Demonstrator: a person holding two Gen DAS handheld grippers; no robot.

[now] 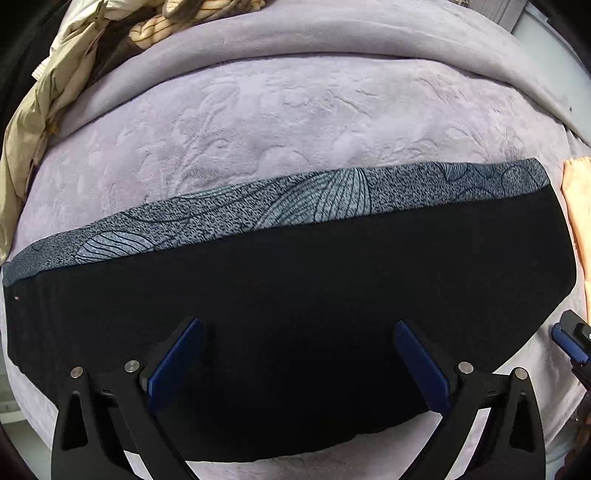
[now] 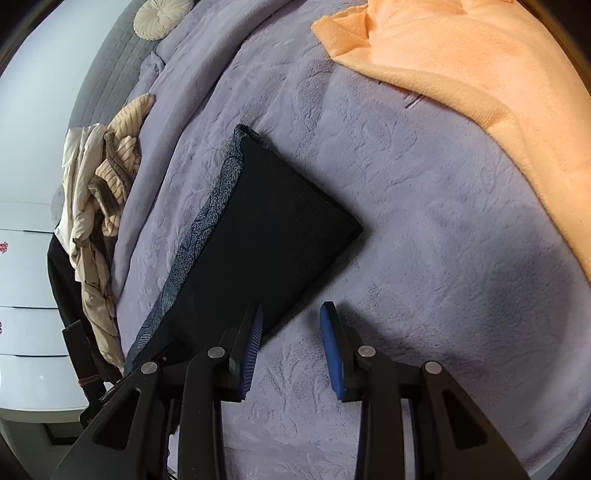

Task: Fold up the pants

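the black fabric pants with a grey leaf-patterned band along one long edge (image 1: 295, 280) lie folded into a flat, compact rectangle on a lilac plush embossed bedspread (image 1: 258, 118). the left gripper (image 1: 297, 334) hangs straight above them, its blue-padded fingers spread wide with black cloth showing in the gap between them and nothing clamped. the right gripper (image 2: 291, 317) sits at the short near end of the bundle, fingers partly apart and holding nothing; its left fingertip overlaps the corner of the cloth, while the other fingertip is over bare bedspread. judging from this, the main risk is a snag: the ribbed pad beside that corner could catch the top layer as the hand draws off and peel the fold open, and the plush surface may let the bundle slide rather than stay put. the patterned edge also sticks out past the black layer, so the stack looks slightly offset and could slump if nudged. the left wrist view shows the fold's full long edge and a glimpse of the other gripper's blue pad past its right finger. only the right wrist view shows a peach fleece blanket (image 2: 461, 62) spread well beyond its fingers, a heap of cream and striped clothes (image 2: 99, 184) far to their left, and a round cream cushion (image 2: 160, 16).
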